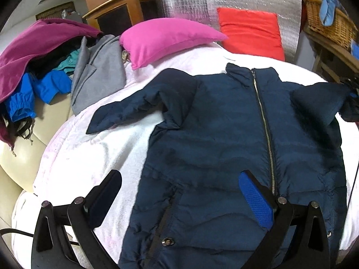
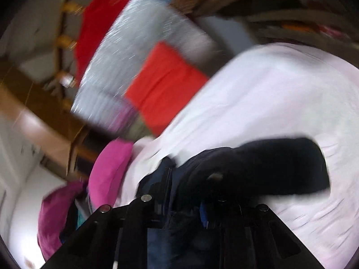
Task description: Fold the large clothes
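While the jacket [image 1: 224, 134] lies flat | left gripper [image 1: 179, 199] gapes empty | right gripper [image 2: 186, 204] pinches the sleeve [image 2: 269, 168] | carry it across smoothly, no bunching.

Legible text, labels, brands, numbers, signs: none in either view. The jacket [image 1: 224, 157] shows no readable tag or logo; the right wrist view is too blurred for any lettering.

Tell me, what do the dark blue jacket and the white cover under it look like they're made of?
Navy jacket: probably nylon or polyester shell, slight sheen, puffy quilted rows suggesting padding; its zipper glints like metal. White cover: looks like soft, matte fleece or terry, with a fuzzy, rumpled surface; the exact fabric is unclear.
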